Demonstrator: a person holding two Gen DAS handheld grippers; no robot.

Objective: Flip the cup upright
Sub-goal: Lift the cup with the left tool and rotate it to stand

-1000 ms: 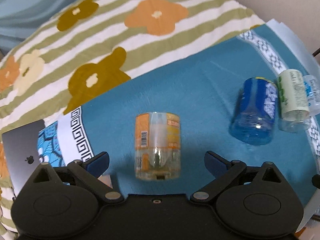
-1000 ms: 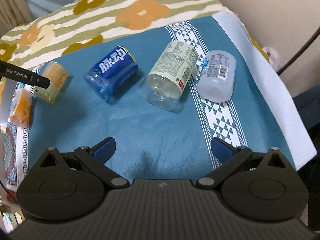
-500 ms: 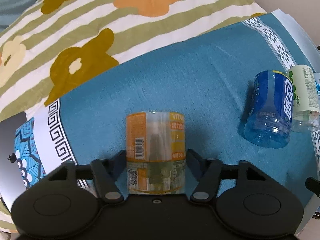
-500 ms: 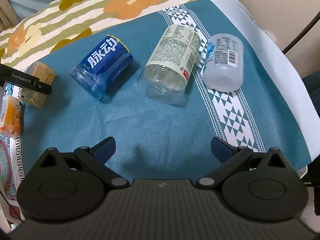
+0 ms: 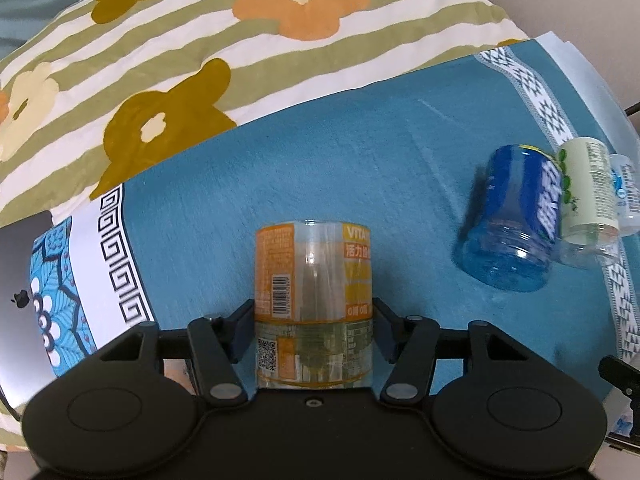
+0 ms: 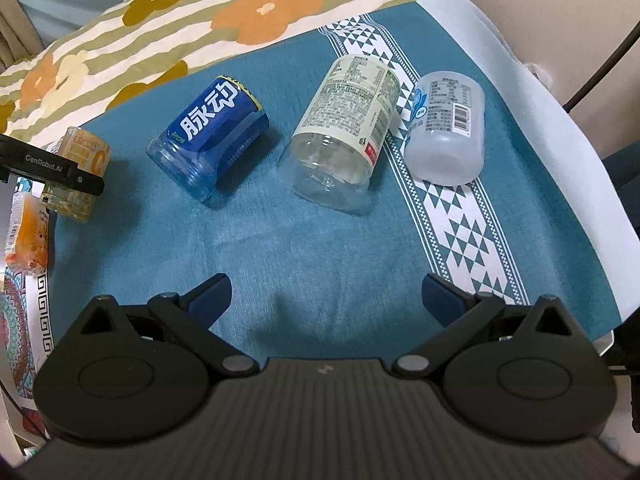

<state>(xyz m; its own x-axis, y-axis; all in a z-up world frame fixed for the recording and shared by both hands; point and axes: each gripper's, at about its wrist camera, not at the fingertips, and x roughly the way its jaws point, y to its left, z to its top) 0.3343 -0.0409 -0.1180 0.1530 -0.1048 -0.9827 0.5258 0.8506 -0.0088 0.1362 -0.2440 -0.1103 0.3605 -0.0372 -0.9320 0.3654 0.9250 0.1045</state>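
Left wrist view: we log the left gripper [image 5: 314, 320] clamped on the orange-labelled cup [image 5: 314, 304], a cut-down clear drink bottle, its fingers [image 5: 240, 328] pressed to either flank at the lower band; the cup lies along the gripper's axis on the teal cloth [image 5: 320, 168], so we judge the grasp made and the turn to upright not yet done. To the far right we list a blue cup [image 5: 516, 216], a green-labelled cup [image 5: 588, 192] and a pale cup [image 5: 626, 196], all on their sides; at the left edge, a grey laptop [image 5: 20, 300]; beyond the cloth, a flowered striped quilt [image 5: 240, 40]. Right wrist view: we log the right gripper [image 6: 326, 294] spread wide and holding nothing, hovering over the near part of the cloth and pointed at the row of cups. The orange-labelled cup appears at the far left with a dark bar of the left gripper across it; whether it has left the cloth we cannot tell. The blue, green-labelled and pale cups lie tipped, open ends nearest us. Remaining, in our judgement: rotate the held cup and set it down; three more lie untouched.
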